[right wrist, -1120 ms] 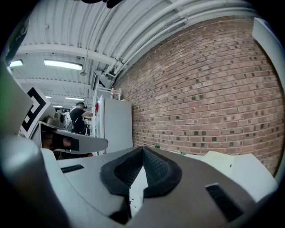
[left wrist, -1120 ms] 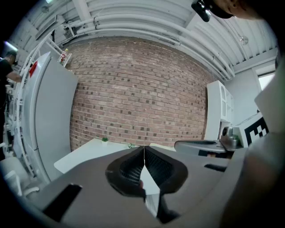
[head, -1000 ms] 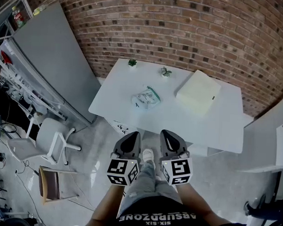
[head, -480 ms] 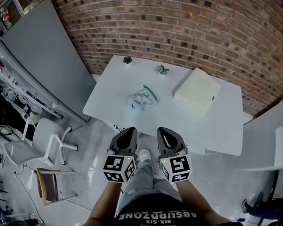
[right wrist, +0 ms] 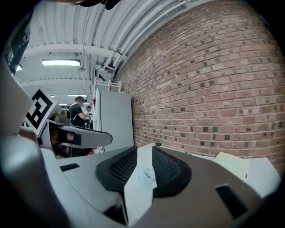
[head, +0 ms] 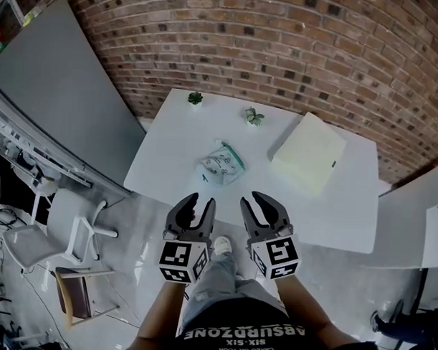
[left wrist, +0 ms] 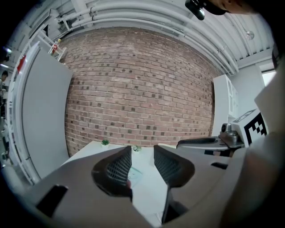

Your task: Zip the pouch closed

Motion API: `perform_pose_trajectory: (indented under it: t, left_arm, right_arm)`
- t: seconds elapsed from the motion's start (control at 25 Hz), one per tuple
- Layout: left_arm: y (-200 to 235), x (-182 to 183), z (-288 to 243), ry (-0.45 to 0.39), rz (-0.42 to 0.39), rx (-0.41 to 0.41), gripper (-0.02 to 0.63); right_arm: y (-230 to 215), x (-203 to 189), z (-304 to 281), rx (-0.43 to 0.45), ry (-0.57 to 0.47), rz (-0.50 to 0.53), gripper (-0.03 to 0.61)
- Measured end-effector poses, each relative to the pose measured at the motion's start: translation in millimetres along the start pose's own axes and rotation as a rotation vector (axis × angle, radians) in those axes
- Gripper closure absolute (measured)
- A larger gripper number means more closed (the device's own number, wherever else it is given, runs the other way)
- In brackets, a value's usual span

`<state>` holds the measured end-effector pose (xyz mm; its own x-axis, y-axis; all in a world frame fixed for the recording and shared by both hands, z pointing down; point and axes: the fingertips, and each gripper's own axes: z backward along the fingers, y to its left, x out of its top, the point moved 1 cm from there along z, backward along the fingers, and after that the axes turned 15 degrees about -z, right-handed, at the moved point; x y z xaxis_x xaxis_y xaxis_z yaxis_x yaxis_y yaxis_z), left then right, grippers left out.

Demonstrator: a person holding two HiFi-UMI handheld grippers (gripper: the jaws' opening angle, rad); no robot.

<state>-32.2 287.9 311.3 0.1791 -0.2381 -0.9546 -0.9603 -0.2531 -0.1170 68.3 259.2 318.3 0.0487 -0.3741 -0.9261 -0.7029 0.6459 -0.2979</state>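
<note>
**A:** So, where's the pouch [head: 221, 163] relative to the grippers?

**B:** It's ahead of both, roughly on the line between them and well apart from either. It lies flat on the white table [head: 332, 210], past the table's near edge. It's clear film, crumpled, with a teal zip edge [head: 236, 153] on the side toward the right gripper. Can't tell from here how far the zip is already run.

**A:** Grippers?

**B:** The left gripper [head: 201, 200] has just been opening its jaws. They now stand wide with nothing between them, just the pouch seen far off through the gap. The right gripper [head: 255, 201] is also spread and empty. Both are short of the table, side by side.

**A:** Anything in the way?

**B:** A cream box [head: 309, 154] sits ahead and outboard of the right gripper, clear of the pouch. Two small potted plants [head: 254, 116] are beyond the pouch near the brick wall [head: 281, 51]. I don't expect either to interfere.

**A:** Failure modes?

**B:**
- The pouch is light and loose. If only the slider gets pulled, I'd expect the whole bag to skate across the table, so one gripper has to pin the end.
- The film is slack, so the jaws may pinch plastic beside the slider and the track would jam or buckle.
- A wrinkle under the track could stall the zip midway.
- The slider is too small to make out from here, so the first grab may miss.
</note>
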Motion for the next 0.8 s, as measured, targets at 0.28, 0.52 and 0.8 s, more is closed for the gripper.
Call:
perform_pose_trajectory:
  t: [0.28, 0.52, 0.8]
  left_arm:
    - [38.8, 4.2, -26.8, 0.028, -0.026, -0.007, 0.463]
    - [66.3, 0.3, -51.4, 0.054, -0.018, -0.015, 0.463]
    - [85.0, -12.3, -83.4, 0.094, -0.030, -0.079, 0.463]
  right_arm:
    - [-20.8, 7.4, -36.1, -0.009, 0.047, 0.023, 0.491]
    - [-32.9, 5.0, -65.9, 0.000, 0.102, 0.053, 0.489]
    - [-41.3, 4.8, -101.6, 0.016, 0.138, 0.080, 0.489]
